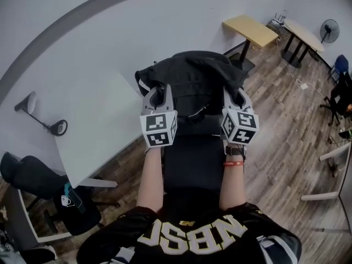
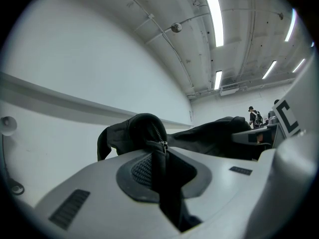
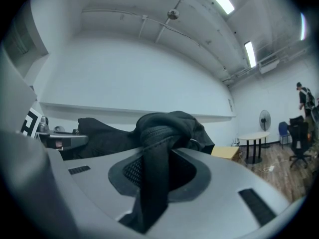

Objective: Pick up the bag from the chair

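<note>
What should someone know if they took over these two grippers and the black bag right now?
Left gripper: shut on a zippered edge of the black bag.
Right gripper: shut on a bunched fold at the bag's other side.
Bag: hangs between both grippers in front of the person, over the dark chair. I cannot tell whether its bottom is clear of the seat.
Done: both grips taken, bag raised.
Left: probably lift it fully away from the chair, both grips shut.
</note>
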A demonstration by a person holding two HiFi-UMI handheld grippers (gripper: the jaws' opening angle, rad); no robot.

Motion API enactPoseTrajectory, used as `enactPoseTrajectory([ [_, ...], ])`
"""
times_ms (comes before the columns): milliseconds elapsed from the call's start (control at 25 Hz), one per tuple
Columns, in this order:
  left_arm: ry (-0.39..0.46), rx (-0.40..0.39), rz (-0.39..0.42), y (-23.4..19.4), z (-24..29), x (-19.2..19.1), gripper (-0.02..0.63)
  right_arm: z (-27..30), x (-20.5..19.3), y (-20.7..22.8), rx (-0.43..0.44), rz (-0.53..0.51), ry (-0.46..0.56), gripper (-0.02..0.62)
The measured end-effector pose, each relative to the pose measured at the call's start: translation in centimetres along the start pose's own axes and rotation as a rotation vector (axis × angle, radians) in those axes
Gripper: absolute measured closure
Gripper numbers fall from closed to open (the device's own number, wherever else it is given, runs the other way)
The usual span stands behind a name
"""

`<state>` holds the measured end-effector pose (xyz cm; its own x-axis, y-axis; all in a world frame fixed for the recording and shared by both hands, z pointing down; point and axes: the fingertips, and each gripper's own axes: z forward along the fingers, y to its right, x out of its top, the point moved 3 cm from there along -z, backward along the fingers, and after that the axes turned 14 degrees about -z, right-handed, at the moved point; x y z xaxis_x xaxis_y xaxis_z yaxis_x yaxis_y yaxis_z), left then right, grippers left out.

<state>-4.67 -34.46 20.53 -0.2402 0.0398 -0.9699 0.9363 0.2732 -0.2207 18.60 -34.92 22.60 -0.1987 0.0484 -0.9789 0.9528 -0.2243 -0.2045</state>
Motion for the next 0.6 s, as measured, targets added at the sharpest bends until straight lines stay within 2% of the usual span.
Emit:
enactPoseTrajectory([
  [600, -0.014, -0.002, 0.005, 2.0, -0.1, -1.0, 0.557, -1.0, -1.2, 1.3, 0.032, 0.010, -0.007, 0.505],
])
